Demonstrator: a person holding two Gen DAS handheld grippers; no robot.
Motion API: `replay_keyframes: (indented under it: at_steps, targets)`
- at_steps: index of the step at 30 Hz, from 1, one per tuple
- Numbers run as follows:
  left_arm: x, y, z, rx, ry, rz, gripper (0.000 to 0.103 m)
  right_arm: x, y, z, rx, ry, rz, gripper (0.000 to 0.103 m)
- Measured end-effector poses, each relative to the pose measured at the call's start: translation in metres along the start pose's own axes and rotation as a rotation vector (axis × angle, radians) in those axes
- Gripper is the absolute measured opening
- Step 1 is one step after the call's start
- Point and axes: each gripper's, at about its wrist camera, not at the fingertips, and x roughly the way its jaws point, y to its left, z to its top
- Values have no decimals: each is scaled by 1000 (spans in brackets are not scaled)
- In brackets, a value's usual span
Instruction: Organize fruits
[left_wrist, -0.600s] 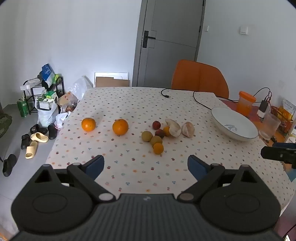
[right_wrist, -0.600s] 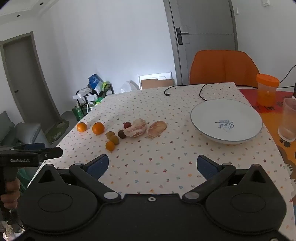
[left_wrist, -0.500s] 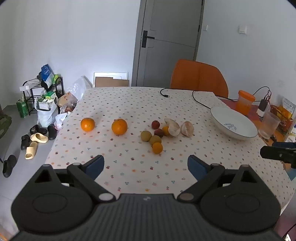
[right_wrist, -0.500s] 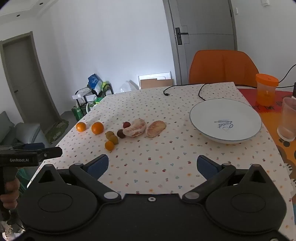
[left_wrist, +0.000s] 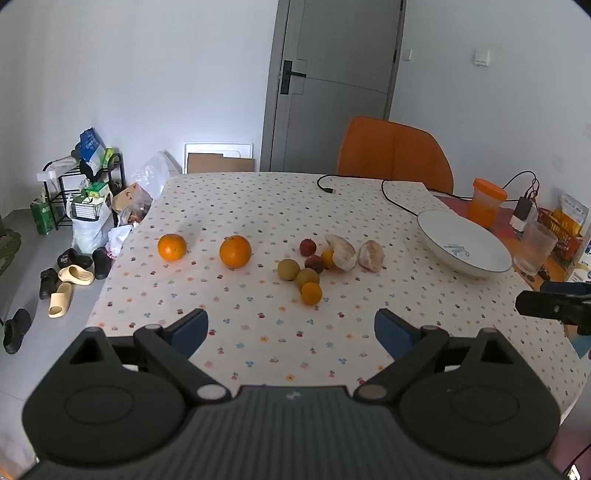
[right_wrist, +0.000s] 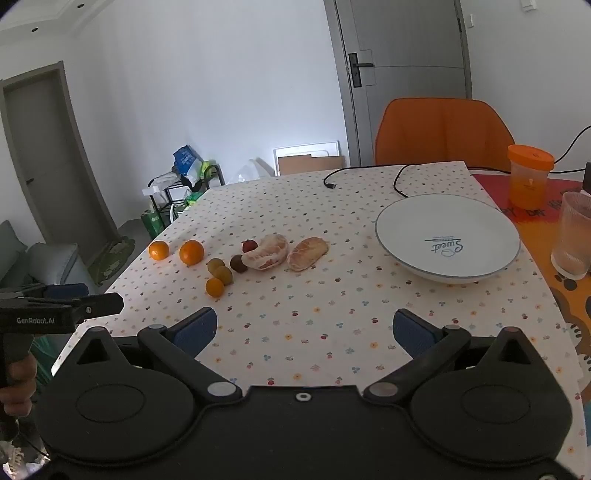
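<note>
Fruit lies on the dotted tablecloth: two oranges (left_wrist: 235, 251) (left_wrist: 172, 247) at the left, then several small round yellow, orange and dark red fruits (left_wrist: 307, 277), then two peeled pomelo pieces (left_wrist: 371, 255) (right_wrist: 269, 252). An empty white plate (left_wrist: 466, 253) (right_wrist: 447, 237) stands to the right. My left gripper (left_wrist: 291, 330) is open and empty above the table's near edge. My right gripper (right_wrist: 301, 328) is open and empty, near the front edge, well short of the plate and fruit.
An orange-lidded jar (right_wrist: 528, 175), a clear ribbed glass (right_wrist: 574, 234) and a black cable (left_wrist: 391, 194) sit at the right and back. An orange chair (left_wrist: 393, 153) stands behind the table. Shoes and bags (left_wrist: 72, 273) lie on the floor to the left.
Both views have shifted very slightly; the fruit and plate sit a touch lower-left in frame. Nothing was gripped or moved on the table.
</note>
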Motion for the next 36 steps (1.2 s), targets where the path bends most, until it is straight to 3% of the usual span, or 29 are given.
replay_keyframes:
  at_steps: [36]
  targets:
    - [-4, 7, 3, -3, -3, 2, 96, 0, 3, 2, -9, -8, 0, 103]
